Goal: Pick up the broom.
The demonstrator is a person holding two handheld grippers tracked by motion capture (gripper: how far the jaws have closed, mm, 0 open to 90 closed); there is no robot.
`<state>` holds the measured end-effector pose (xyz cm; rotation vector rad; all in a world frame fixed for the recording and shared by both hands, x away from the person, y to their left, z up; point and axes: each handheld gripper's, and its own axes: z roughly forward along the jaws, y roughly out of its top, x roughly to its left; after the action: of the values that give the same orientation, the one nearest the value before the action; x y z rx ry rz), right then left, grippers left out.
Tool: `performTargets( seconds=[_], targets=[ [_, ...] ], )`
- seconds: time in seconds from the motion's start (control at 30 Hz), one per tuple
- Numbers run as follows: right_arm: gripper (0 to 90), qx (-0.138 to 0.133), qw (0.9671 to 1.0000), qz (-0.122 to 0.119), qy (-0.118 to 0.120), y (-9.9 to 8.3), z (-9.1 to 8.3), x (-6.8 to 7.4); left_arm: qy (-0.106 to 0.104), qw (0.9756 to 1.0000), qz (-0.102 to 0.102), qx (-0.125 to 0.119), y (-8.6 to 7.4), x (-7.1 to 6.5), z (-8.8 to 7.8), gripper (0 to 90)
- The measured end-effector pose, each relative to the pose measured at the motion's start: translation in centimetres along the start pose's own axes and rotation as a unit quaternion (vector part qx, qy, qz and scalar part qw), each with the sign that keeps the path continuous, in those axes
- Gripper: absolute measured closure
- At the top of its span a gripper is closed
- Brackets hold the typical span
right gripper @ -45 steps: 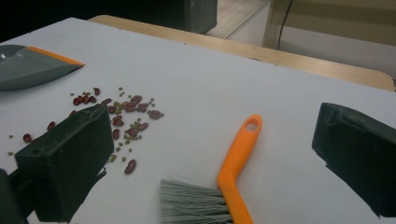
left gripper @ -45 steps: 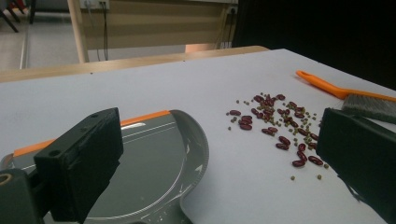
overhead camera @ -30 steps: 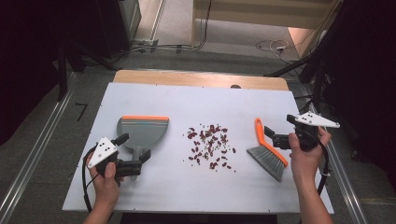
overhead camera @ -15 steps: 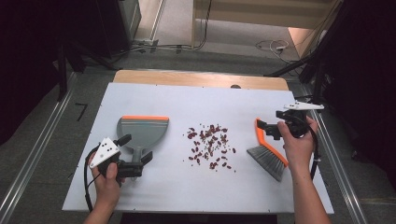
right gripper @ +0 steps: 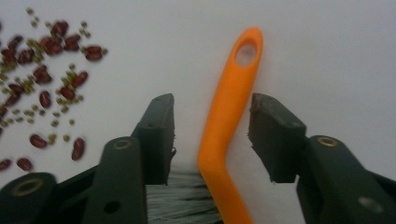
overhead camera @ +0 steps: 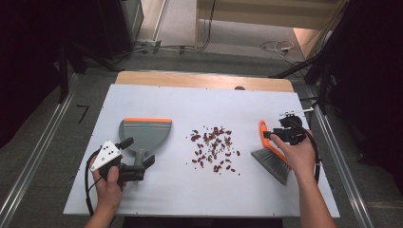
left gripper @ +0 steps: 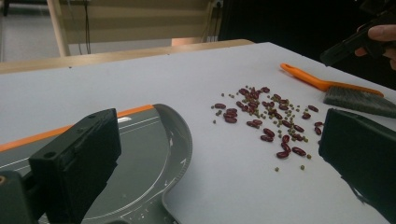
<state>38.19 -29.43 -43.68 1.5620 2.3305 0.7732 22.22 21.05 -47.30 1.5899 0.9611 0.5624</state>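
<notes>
Nothing has yet been swept: the scattered red and green beans [overhead camera: 214,148] lie loose between the grey orange-edged plastic dustpan [overhead camera: 142,134], straddled by the wide-open left gripper [overhead camera: 135,164], and the orange-handled grey-bristled brush [right gripper: 224,126], around whose handle the right gripper [right gripper: 212,135] has just been closing, not yet touching.

Dustpan [overhead camera: 144,133] left, beans [overhead camera: 214,148] middle, brush [overhead camera: 272,156] right, on table [overhead camera: 199,102]
</notes>
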Motion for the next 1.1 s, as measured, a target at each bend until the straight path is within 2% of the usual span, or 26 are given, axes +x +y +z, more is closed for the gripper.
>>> performTargets(
  seconds=[0.07, 0.2, 0.3, 0.47, 0.57, 0.63, 0.77, 0.8, 1.1],
  targets=[
    [55.2, 0.020, 0.9998, -0.002, -0.008, -0.2, 0.5, 0.0, -0.005, 1.0000, 0.001, 0.004, -0.1, 0.0, 0.1, 0.0],
    [57.2, 0.029, 0.9992, 0.014, -0.023, -0.5, 1.0, 0.0, -0.005, 0.9999, 0.004, 0.008, -0.1, -0.1, 0.2, 0.0],
    [60.8, 0.046, 0.9984, 0.012, -0.031, -0.7, 1.7, 0.1, -0.006, 0.9999, 0.004, 0.010, -0.1, -0.1, 0.2, 0.0],
    [62.7, 0.065, 0.9972, 0.021, -0.032, -0.9, 2.7, 0.1, -0.009, 0.9998, 0.006, 0.013, -0.1, -0.1, 0.3, 0.0],
    [64.0, 0.074, 0.9966, 0.019, -0.031, -1.1, 3.0, 0.3, -0.010, 0.9998, 0.005, 0.013, -0.2, -0.1, 0.3, 0.0],
    [65.3, 0.084, 0.9955, 0.012, -0.042, -1.3, 3.6, 0.6, -0.011, 0.9998, 0.005, 0.014, -0.2, -0.1, 0.4, 0.0],
    [65.8, 0.087, 0.9945, 0.003, -0.058, -1.3, 3.7, 1.2, -0.013, 0.9998, 0.003, 0.013, -0.1, -0.3, 0.4, 0.0],
    [65.5, 0.092, 0.9934, -0.011, -0.067, -1.2, 3.8, 1.4, -0.013, 0.9998, 0.003, 0.013, -0.1, -0.4, 0.4, 0.0],
    [68.1, 0.080, 0.9957, 0.010, -0.044, -1.5, 3.7, 0.6, -0.016, 0.9997, 0.012, 0.014, 0.1, -0.9, 0.7, 0.0]
  ],
)
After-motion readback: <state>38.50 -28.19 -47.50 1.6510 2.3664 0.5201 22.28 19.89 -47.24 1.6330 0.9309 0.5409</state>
